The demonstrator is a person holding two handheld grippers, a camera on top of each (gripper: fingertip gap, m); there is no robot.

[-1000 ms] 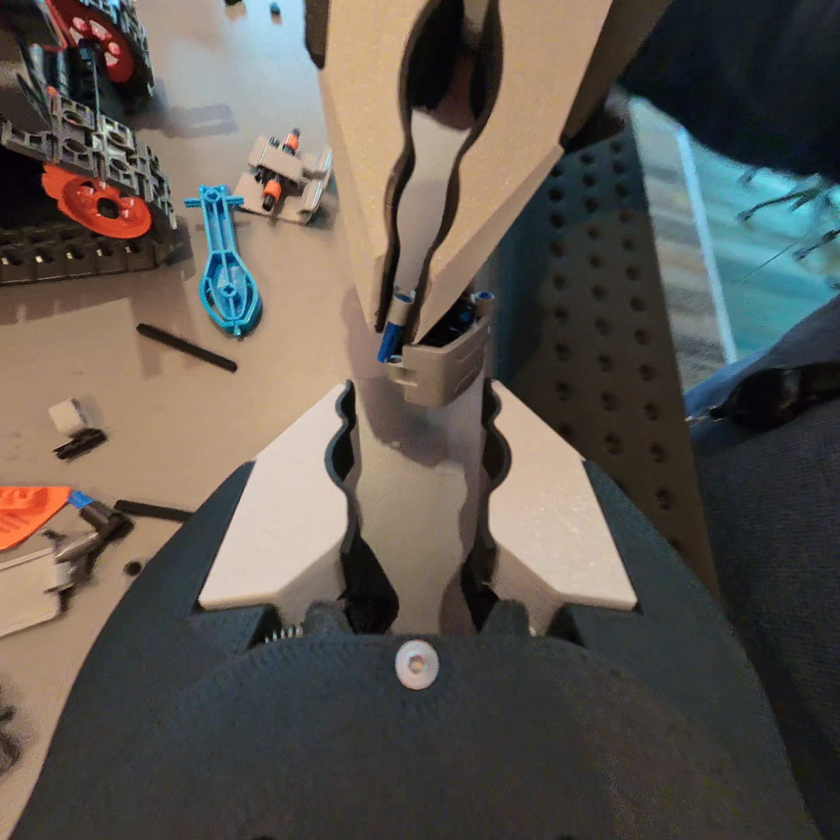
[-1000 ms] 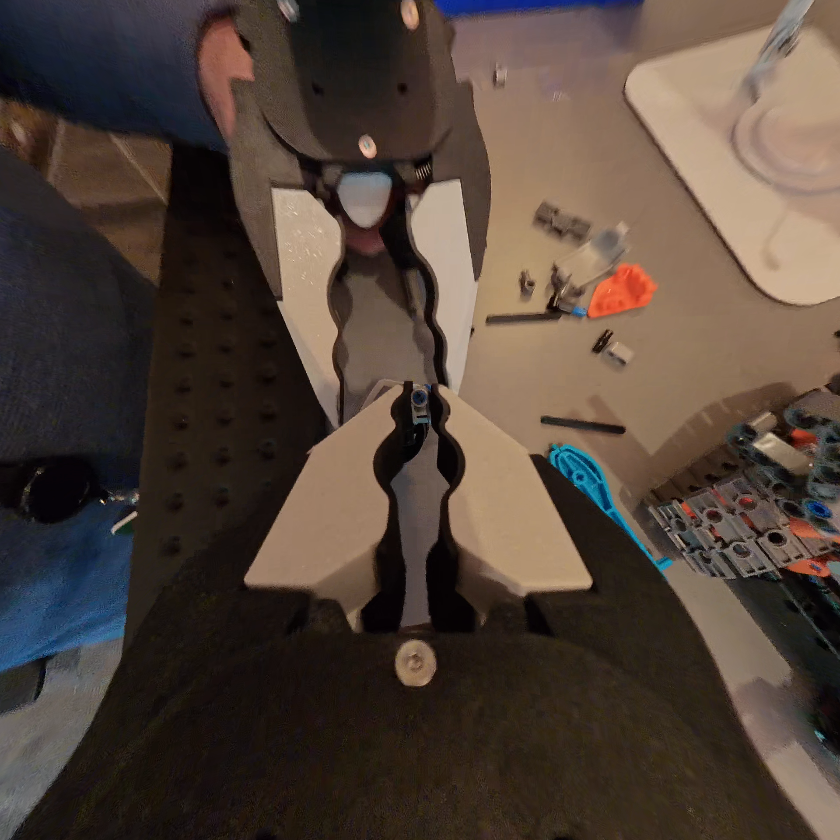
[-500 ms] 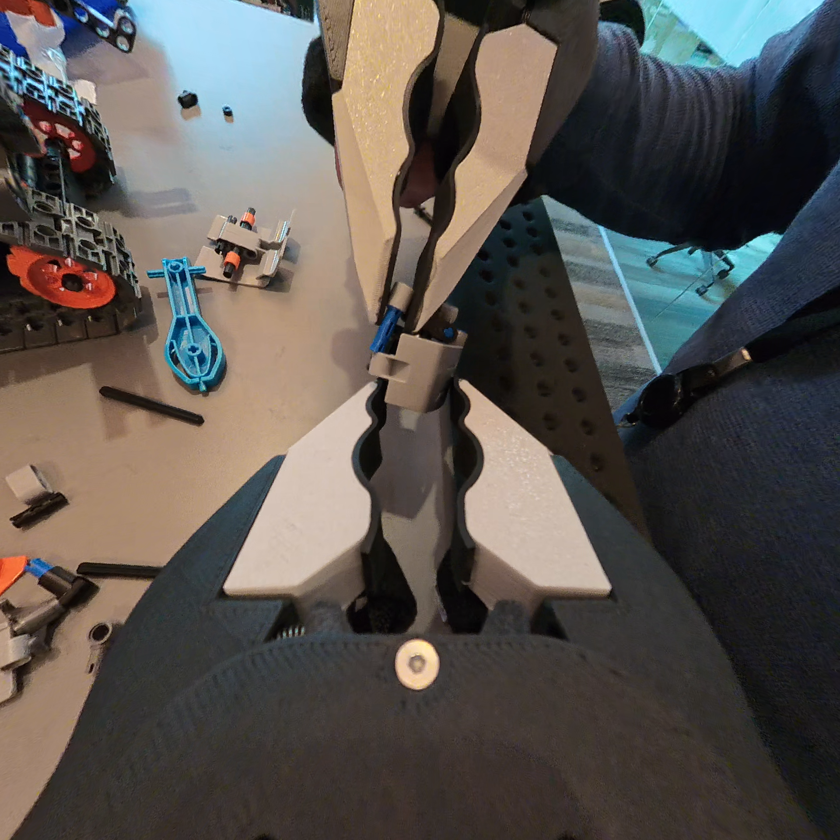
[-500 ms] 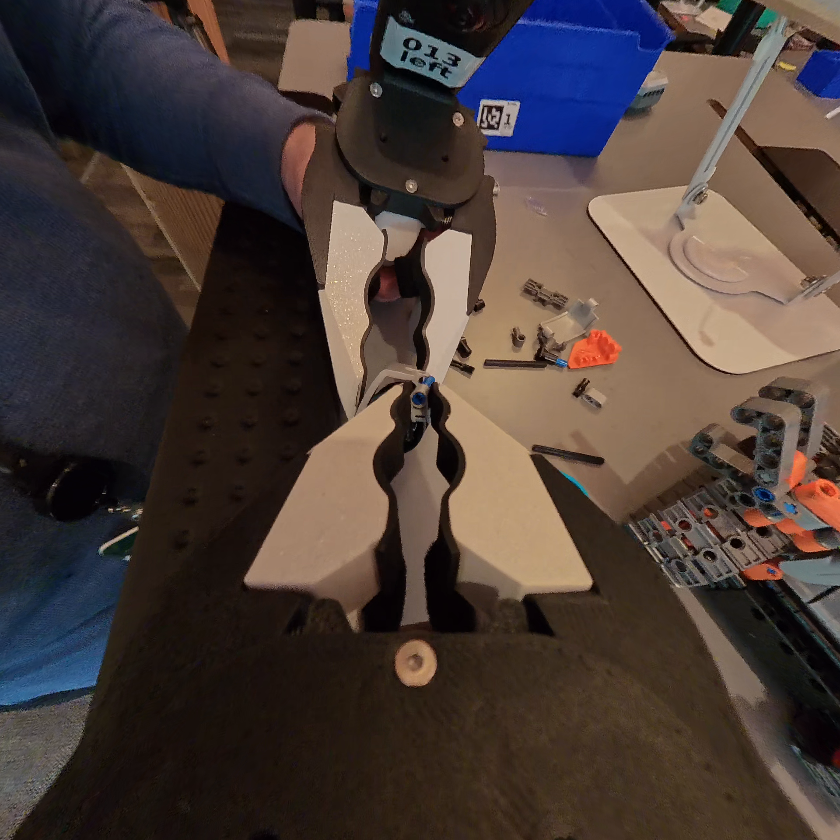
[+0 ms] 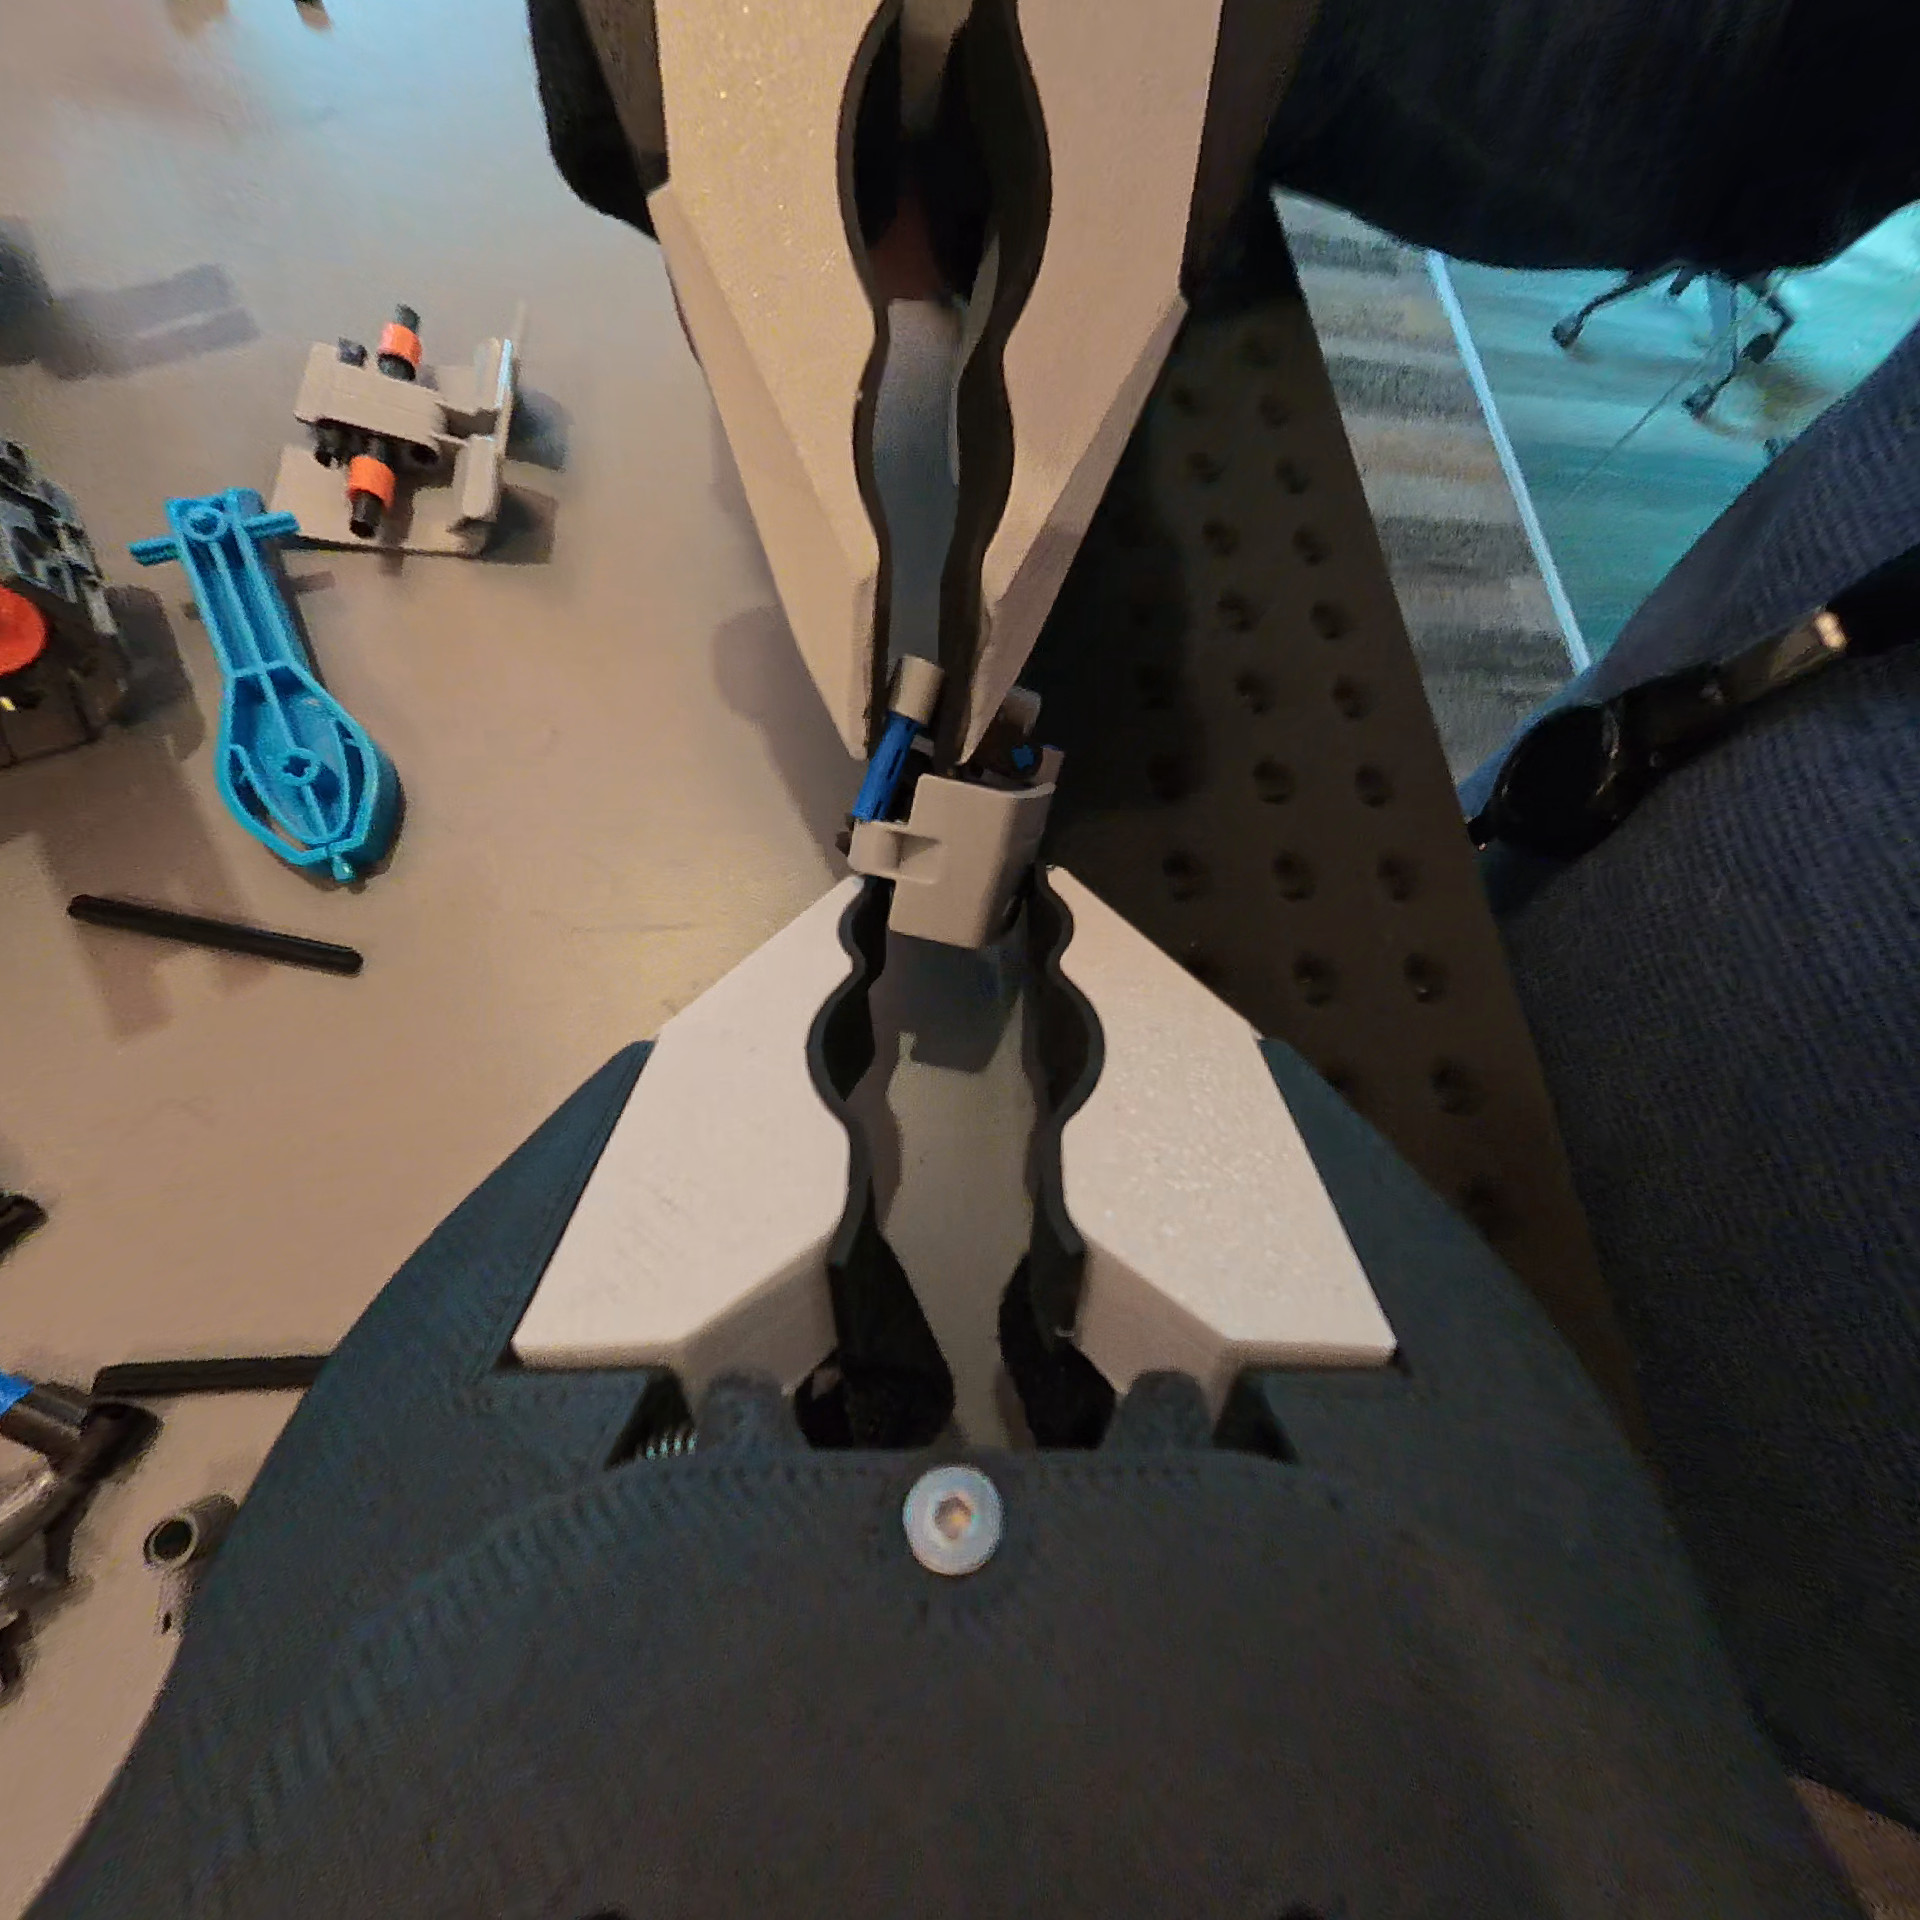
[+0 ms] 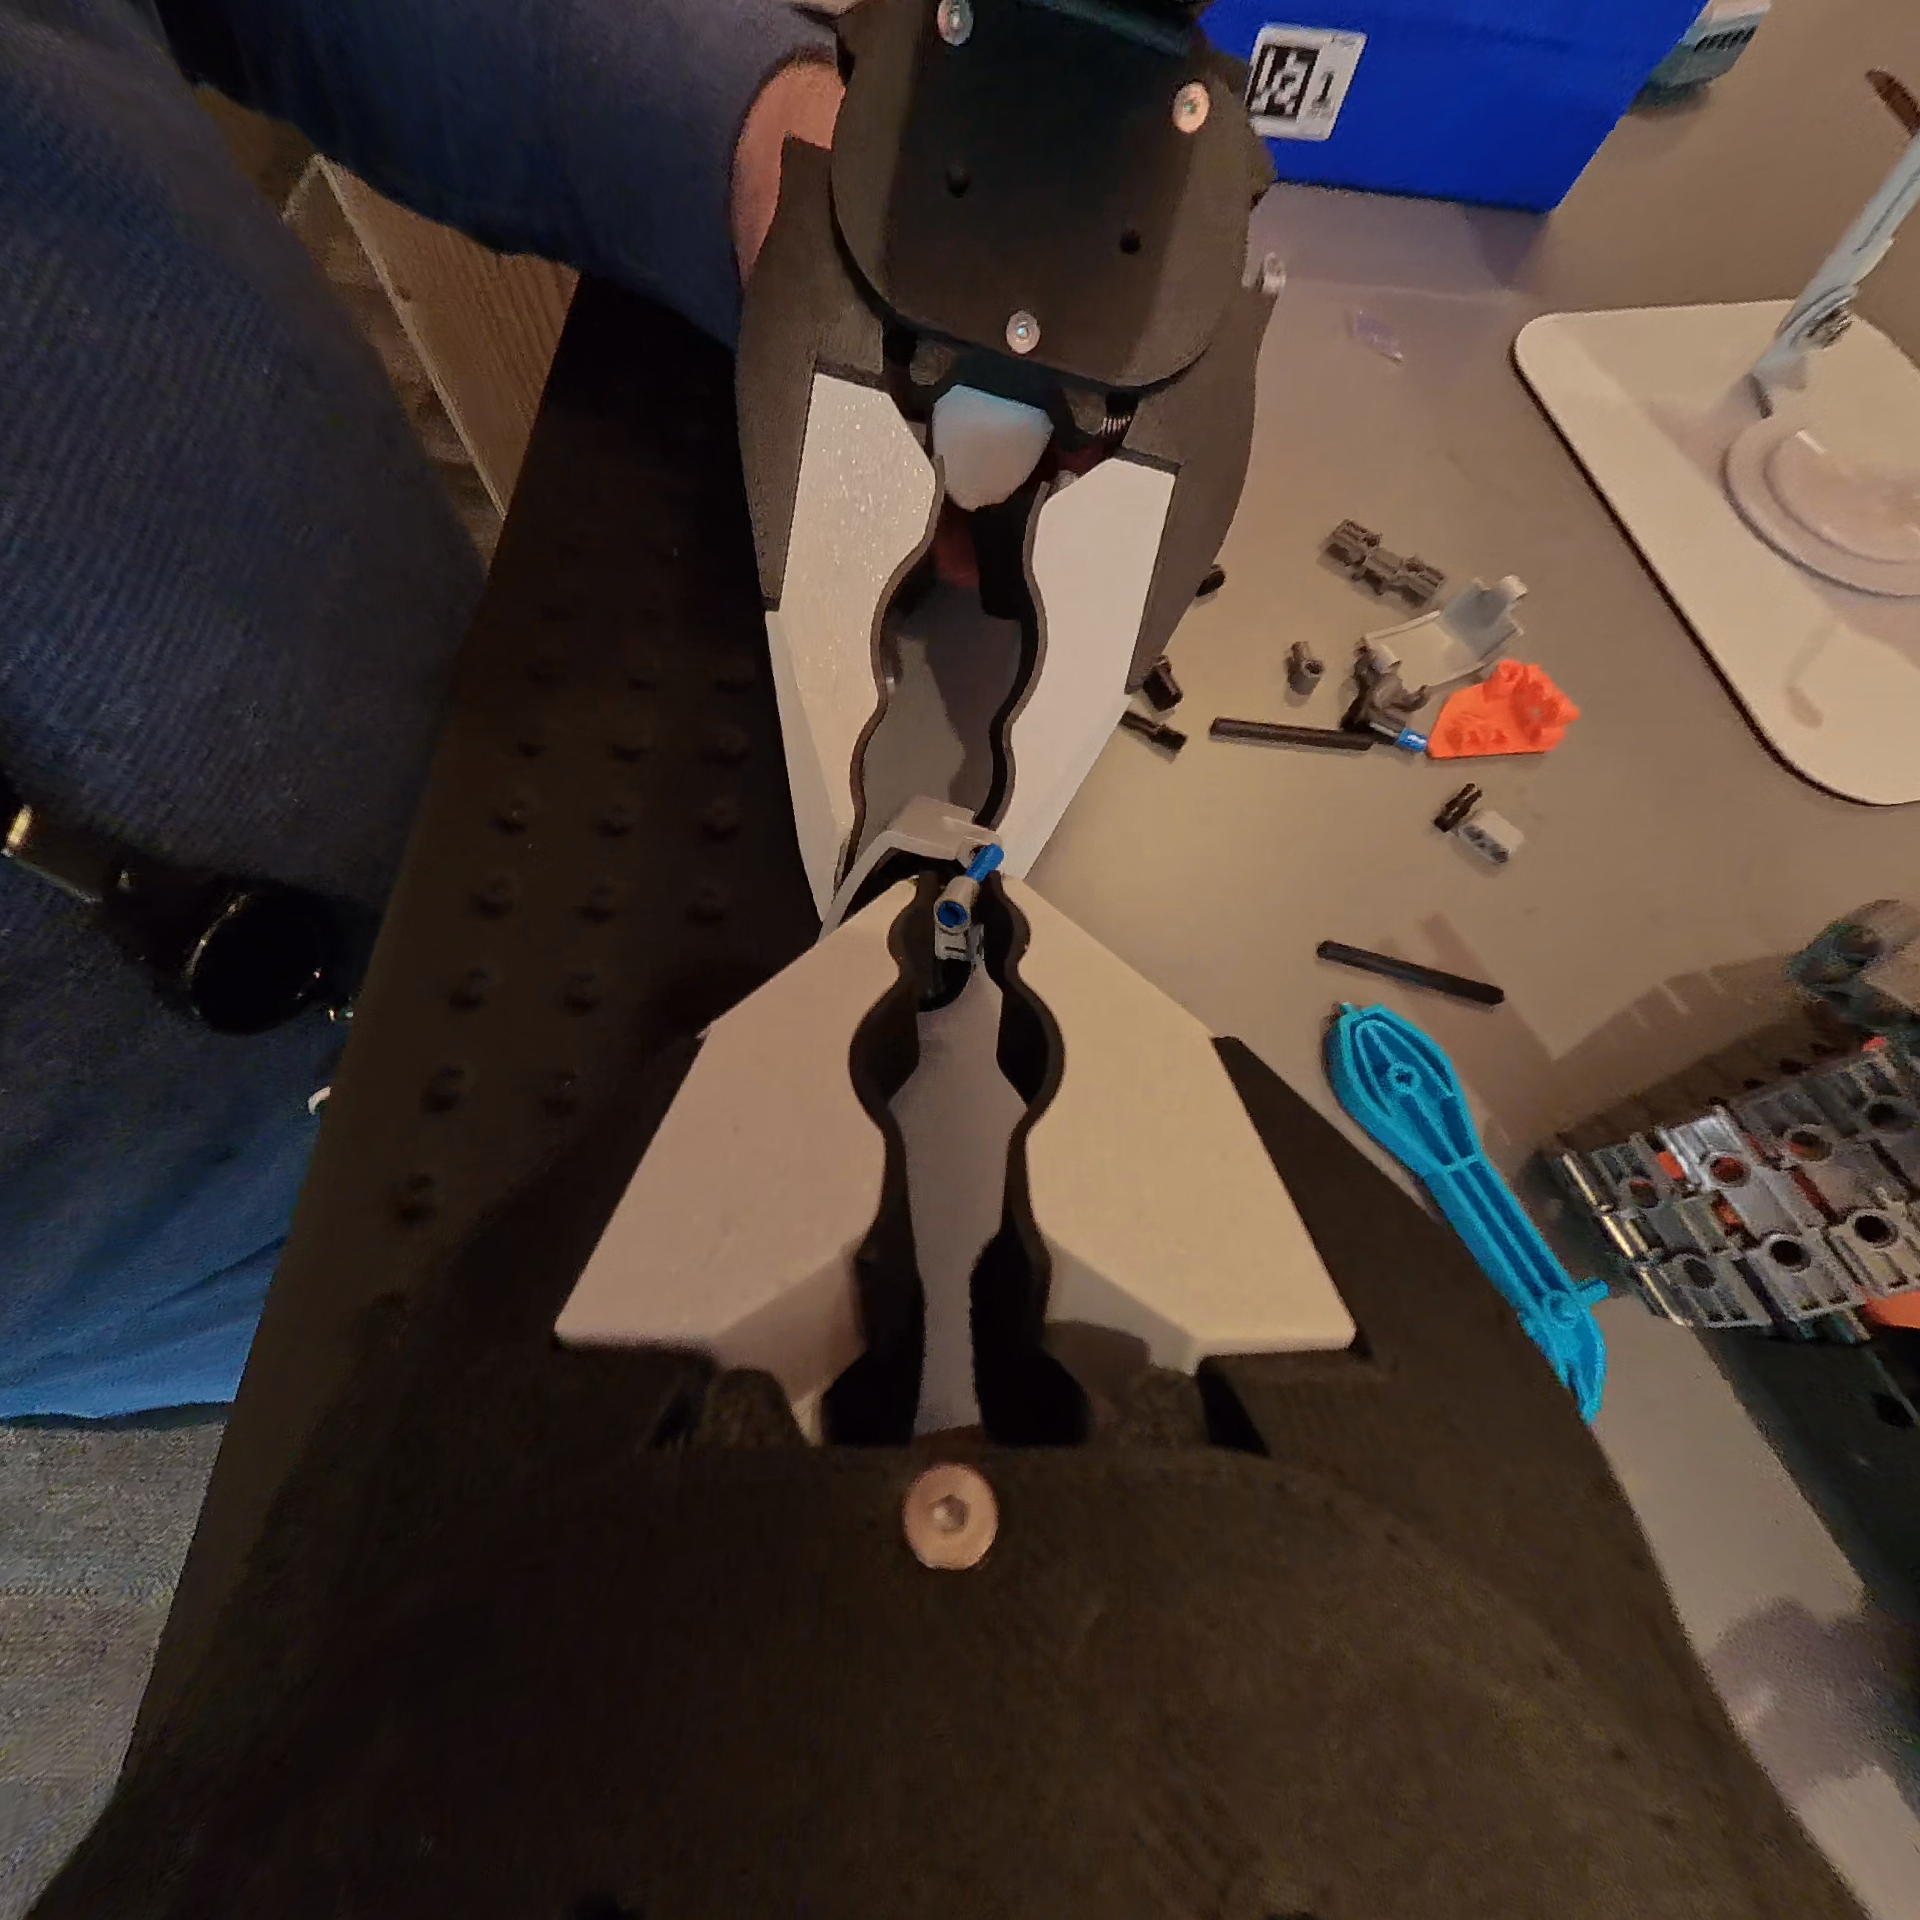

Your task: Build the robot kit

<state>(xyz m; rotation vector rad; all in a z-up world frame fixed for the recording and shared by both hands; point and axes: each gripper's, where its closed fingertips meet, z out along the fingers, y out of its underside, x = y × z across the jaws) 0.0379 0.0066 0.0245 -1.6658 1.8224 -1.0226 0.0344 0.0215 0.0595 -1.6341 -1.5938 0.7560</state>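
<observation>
My left gripper [image 5: 956, 883] is shut on a small grey panel piece [image 5: 961, 842], held above the table's front edge. My right gripper [image 6: 953, 891] faces it tip to tip and is shut on a small grey connector with a blue pin [image 6: 951, 914], which touches the top of the panel piece. In the left wrist view the right gripper [image 5: 920, 727] comes down from above with the blue pin [image 5: 888, 764] beside the panel. In the right wrist view the left gripper [image 6: 925, 847] holds the panel [image 6: 920, 821] just beyond my fingertips. How the parts join is hidden.
On the grey table lie a blue lever tool [image 5: 281, 727], a black axle [image 5: 213, 935], a grey block with orange bushes [image 5: 400, 457], an orange piece [image 6: 1501, 717] and a tracked model [image 6: 1766, 1226]. A blue bin [image 6: 1455, 94] and a white stand base [image 6: 1683, 499] stand behind. A black perforated strip [image 5: 1299, 727] edges the table. The tips of both grippers are at nearly the same place.
My left gripper was open around the grey panel piece one second ago and has closed on it. My right gripper stays shut on the pin piece. Both views have shifted.
</observation>
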